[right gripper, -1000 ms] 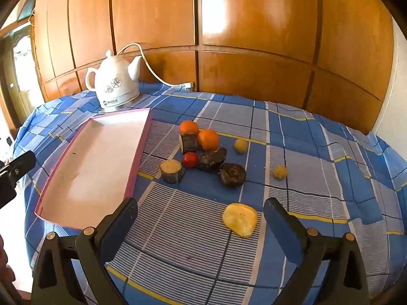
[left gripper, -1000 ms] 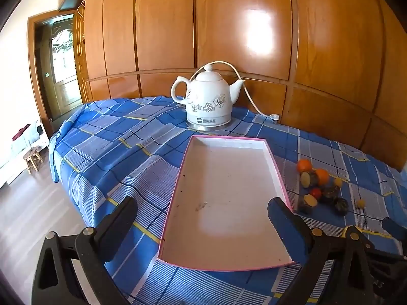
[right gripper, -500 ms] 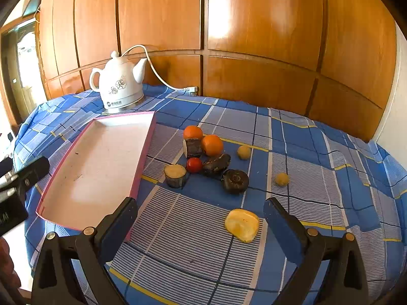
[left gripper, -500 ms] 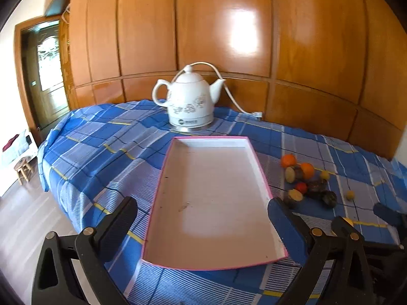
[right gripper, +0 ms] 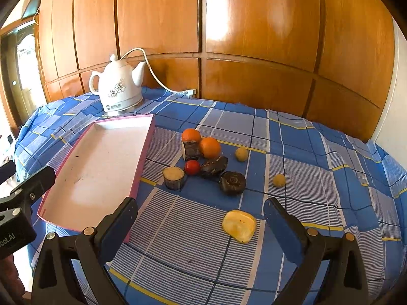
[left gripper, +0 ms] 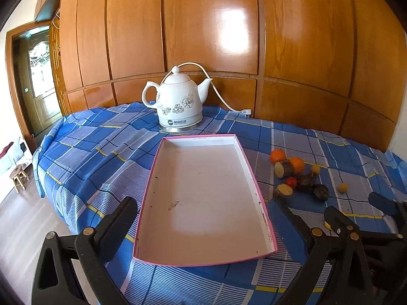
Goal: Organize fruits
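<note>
Wood-panelled wall behind; blue plaid cloth (right gripper: 292, 137) covers the table in front of you. A white kettle (left gripper: 178, 104) with a floral print stands on its base at the far edge, its cord running off toward the wall.

Your left gripper (left gripper: 206, 216) hangs over the near end of the pink-rimmed tray (left gripper: 254, 185), jaws spread wide, nothing between them. The tray holds no fruit; only a few dark specks mark its white floor.

Your right gripper (right gripper: 201, 218) is likewise spread wide and holds nothing. It hovers above the striped patch of cloth just right of the tray. A yellow fruit slice (right gripper: 239, 225) lies on the cloth between its fingers, nearer the right one; contact cannot be told.

Fruit cluster sits right of the tray, on the cloth:
- two oranges (right gripper: 209, 147), one behind the other
- a dark cut chunk (right gripper: 191, 150) between them
- a small red fruit (right gripper: 192, 167), touching a cut piece with a pale top (right gripper: 173, 177)
- two dark lumps (right gripper: 232, 182)
- two small yellow balls (right gripper: 279, 180), set apart to the right
</note>
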Tool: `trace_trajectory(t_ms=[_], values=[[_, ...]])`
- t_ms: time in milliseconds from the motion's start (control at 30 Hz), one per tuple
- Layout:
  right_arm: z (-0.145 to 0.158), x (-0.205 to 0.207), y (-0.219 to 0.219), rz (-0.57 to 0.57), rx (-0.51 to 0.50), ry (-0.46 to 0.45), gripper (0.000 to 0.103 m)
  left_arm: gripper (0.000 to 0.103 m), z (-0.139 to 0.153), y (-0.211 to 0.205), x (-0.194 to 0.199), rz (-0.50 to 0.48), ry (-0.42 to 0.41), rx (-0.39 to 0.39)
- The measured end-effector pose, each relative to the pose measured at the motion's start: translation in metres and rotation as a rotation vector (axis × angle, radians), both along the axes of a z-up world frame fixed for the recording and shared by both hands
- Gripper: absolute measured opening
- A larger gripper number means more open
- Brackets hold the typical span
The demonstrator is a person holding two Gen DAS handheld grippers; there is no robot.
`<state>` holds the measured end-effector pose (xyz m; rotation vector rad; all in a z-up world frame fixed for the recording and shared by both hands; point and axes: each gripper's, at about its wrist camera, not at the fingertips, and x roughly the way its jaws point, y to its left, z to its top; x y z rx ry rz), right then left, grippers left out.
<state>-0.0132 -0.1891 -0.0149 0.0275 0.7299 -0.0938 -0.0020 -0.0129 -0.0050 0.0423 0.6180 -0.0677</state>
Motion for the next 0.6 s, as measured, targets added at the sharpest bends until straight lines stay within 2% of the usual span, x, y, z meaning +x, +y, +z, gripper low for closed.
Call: trace_trajectory(t_ms=[600], values=[[0.0019,-0.0006,0.0011,0.002,0.003,-0.010,0.101,0.103,0.0020,0.0050,0.0014,0.015,0.004,-0.008]])
